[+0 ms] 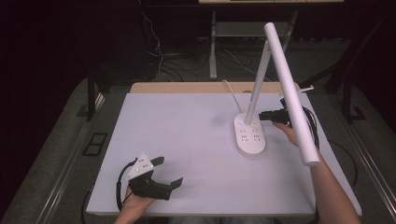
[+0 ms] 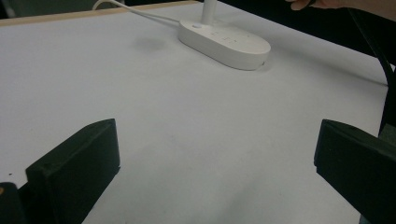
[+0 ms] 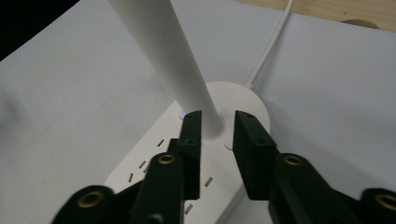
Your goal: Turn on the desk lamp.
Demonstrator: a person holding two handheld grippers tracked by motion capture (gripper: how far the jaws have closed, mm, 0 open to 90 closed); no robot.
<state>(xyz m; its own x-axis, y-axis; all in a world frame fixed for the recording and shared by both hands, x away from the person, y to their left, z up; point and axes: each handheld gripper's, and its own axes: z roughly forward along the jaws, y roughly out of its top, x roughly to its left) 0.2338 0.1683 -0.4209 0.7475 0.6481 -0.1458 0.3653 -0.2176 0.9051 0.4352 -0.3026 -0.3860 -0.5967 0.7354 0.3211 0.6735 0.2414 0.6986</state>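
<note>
The work in hand looks like a grasp on the desk lamp: the right gripper has its fingers drawn in either side of the foot of the lamp's white stem, just where it rises from the oval base. The gap between them is narrow, with the stem's foot between them, yet from the right gripper view I cannot tell whether the pads actually press on the stem or stand a hair off it (the left finger seems to touch, the right one shows a sliver of white). In the high view the lamp stands at about two o'clock on the grey worktop, its base carrying socket slots and a small lit button, its long head bar slanting down toward the person's right forearm. The left gripper rests at about seven o'clock, well apart from the lamp, its fingers spread wide with nothing between them. My guess is that the next move calls for a firm close on the stem and then a steady, upright lift or slide, minding the white cord that trails off the far edge at twelve o'clock. Hard to make out: the head bar covers most of the right gripper in the high view, the cord's far end is lost in the dark, and the bar's hinge is cut off in the gripper views.
</note>
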